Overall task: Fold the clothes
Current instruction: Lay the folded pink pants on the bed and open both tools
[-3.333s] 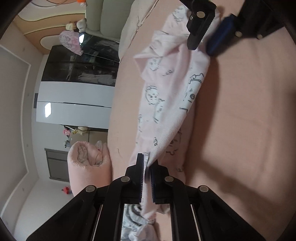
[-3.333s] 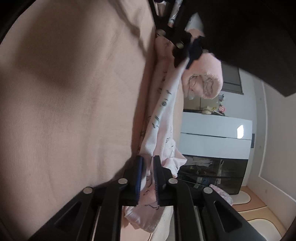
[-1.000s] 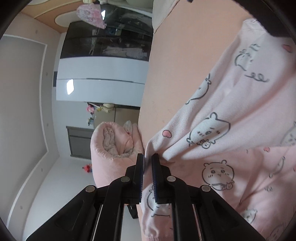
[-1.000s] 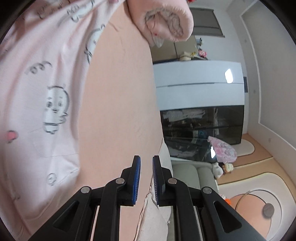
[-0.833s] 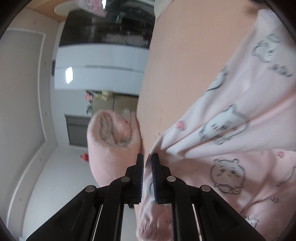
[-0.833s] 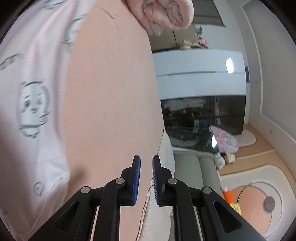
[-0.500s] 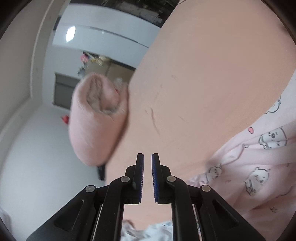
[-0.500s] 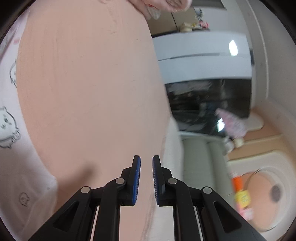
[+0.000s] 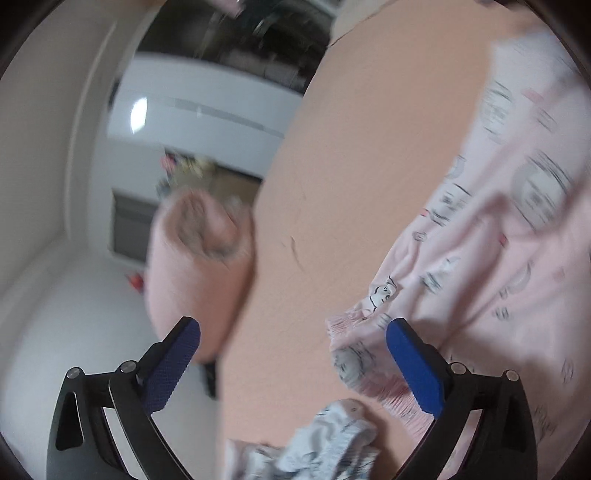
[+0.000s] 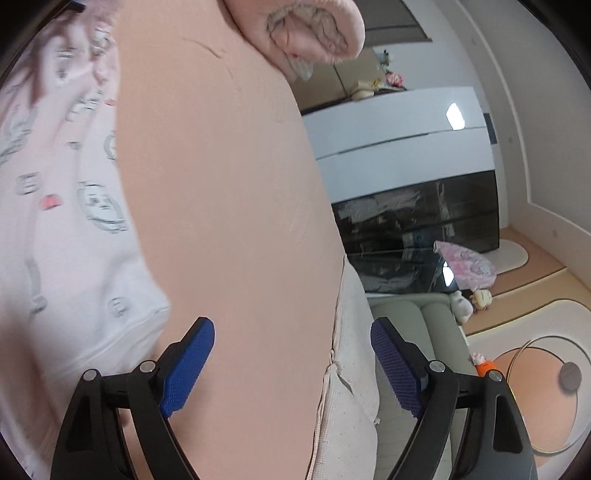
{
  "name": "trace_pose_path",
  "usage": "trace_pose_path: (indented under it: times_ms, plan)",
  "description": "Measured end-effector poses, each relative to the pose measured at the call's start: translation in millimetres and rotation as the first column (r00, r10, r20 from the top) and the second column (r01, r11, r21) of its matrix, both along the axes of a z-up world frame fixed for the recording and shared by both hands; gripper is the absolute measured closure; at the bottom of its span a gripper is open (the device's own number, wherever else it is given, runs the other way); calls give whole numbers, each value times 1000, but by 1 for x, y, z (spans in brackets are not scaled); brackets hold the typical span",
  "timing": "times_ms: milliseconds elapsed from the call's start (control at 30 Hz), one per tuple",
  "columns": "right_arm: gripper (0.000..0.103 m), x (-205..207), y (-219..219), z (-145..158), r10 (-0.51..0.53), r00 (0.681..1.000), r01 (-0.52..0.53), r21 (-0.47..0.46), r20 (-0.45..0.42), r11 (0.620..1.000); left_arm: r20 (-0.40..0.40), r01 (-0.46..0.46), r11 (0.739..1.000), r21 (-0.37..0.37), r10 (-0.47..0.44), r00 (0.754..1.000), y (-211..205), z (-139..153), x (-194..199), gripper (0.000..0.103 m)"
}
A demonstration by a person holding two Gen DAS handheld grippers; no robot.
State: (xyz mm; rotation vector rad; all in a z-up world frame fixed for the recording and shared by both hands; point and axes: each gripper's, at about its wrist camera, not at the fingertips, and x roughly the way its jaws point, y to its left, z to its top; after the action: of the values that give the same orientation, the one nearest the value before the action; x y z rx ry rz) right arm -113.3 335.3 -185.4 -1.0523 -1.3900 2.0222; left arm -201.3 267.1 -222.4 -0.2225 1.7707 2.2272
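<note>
Left wrist view: the left tongs (image 9: 293, 334) stand spread wide with nothing between the blue pads, held over a peach-pink bed sheet (image 9: 354, 155). The pale pink pyjama garment (image 9: 491, 251), printed with small cartoon faces, lies on the sheet to the right of these tongs and ahead of them; its gathered cuff (image 9: 351, 325) sits just inside the right pad, though whether they touch cannot be told through the blur. A white patterned cloth (image 9: 325, 439) lies crumpled close below, between the two arms of the tongs. A rolled pink blanket (image 9: 199, 254) rests at the sheet's edge, ahead of the left pad. In the right wrist view, the right tongs (image 10: 291, 338) are likewise wide apart and empty, hovering over bare sheet (image 10: 229, 206). The same garment (image 10: 62, 206) spreads to their left, its hem near the left pad. The blanket roll (image 10: 306, 26) lies far ahead, and a cream textured cover (image 10: 347, 391) sits between the pads, towards the right one.
</note>
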Motion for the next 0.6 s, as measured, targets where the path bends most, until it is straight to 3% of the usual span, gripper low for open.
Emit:
trace_pose_path:
  times_ms: [67,167,267,467,600]
  plan:
    - [17,4,-5,-2,-5,1000,5,2,-12,1000,-45,47,998,-31,-49,998,-2,-8,18,0]
    - [17,13,-12,5,-50,998,48,-53,-45,997,-22,77,996,-40,-78,997,-5,-14,36,0]
    - [17,29,-21,19,-86,991,72,-131,-102,989,5,77,997,-19,-77,997,-8,-13,48,0]
    - [16,69,-51,28,-55,987,33,-144,-152,989,54,67,996,62,-70,996,-22,9,54,0]
    - [16,85,-68,19,-12,991,-3,-115,-130,993,71,53,992,114,-61,996,-33,21,60,0]
